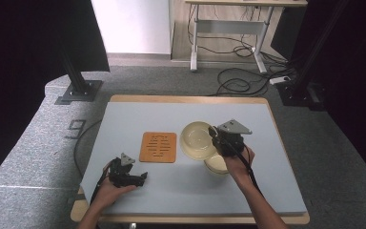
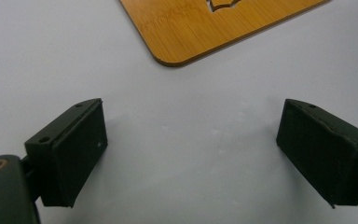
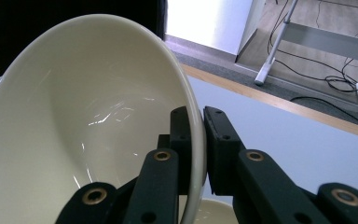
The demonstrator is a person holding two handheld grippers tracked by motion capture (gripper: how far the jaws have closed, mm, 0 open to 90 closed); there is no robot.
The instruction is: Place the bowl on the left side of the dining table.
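The right claw (image 3: pixel 201 140) pinches the rim of a cream bowl (image 3: pixel 88 121); the left claw (image 2: pixel 191 154) rests released on the tabletop (image 2: pixel 191 107).

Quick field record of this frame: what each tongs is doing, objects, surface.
right tongs: shut on the rim of the cream bowl, one jaw inside, one outside
cream bowl: tilted, held above the second bowl
second bowl: cream, on the mat under the right hand
left tongs: open, nothing between the jaws, low over the mat
wooden trivet: flat, slotted, left of the bowls, untouched
table mat: pale blue-grey
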